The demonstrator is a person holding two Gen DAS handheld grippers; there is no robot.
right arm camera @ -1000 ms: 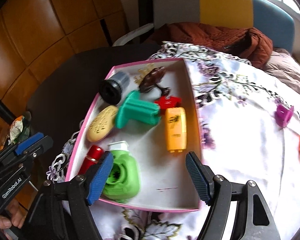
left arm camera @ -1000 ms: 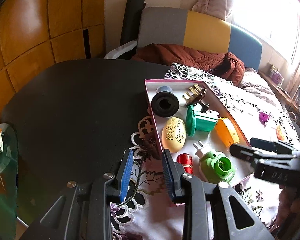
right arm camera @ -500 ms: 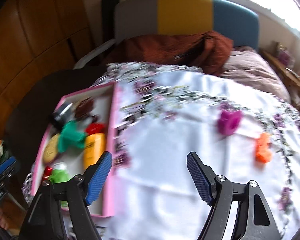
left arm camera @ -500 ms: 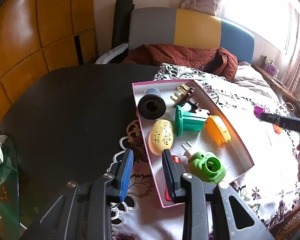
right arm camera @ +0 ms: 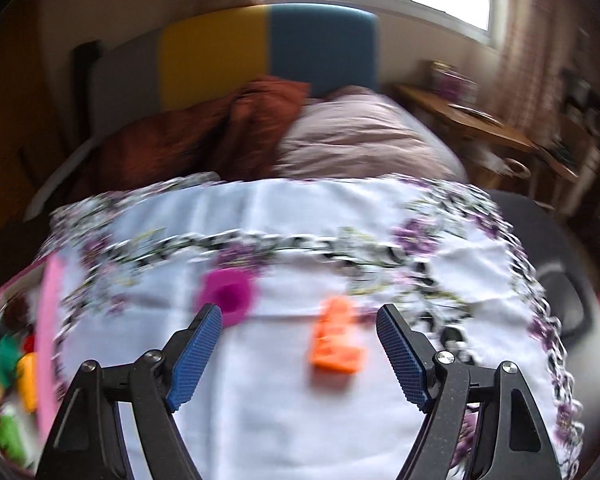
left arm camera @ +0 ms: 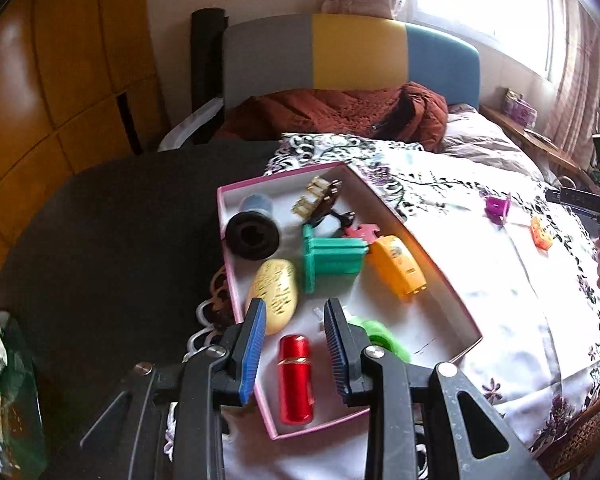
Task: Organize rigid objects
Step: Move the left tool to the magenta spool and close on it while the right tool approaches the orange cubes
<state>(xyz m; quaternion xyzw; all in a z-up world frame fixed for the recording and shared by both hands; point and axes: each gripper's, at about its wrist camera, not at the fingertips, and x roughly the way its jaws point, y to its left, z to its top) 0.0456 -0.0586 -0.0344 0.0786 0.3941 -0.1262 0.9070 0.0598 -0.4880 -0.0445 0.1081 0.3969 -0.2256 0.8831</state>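
Note:
A pink-rimmed tray (left arm camera: 222,232) on the floral cloth holds a red cylinder (left arm camera: 296,380), a yellow oval (left arm camera: 274,292), a teal piece (left arm camera: 332,258), an orange box (left arm camera: 396,264), a black roll (left arm camera: 253,236) and a green piece (left arm camera: 380,334). My left gripper (left arm camera: 295,308) hovers over the tray's near end, shut to a narrow gap and holding nothing. My right gripper (right arm camera: 298,312) hangs over the cloth with its jaws opening and nothing between them. Below it lie an orange piece (right arm camera: 336,344) and, just left, a magenta piece (right arm camera: 228,292). The right wrist view is blurred.
The cloth (left arm camera: 500,300) covers part of a black round table (left arm camera: 100,240). Behind stands a grey, yellow and blue seat back (left arm camera: 352,52) with a rust blanket (left arm camera: 340,112). A snack bag (left arm camera: 4,380) sits at the left edge and wicker (left arm camera: 588,432) at the lower right.
My right gripper swung right, from above the tray to over the loose magenta and orange pieces, and its jaws widened a little. My left gripper shifted over the tray's near end.

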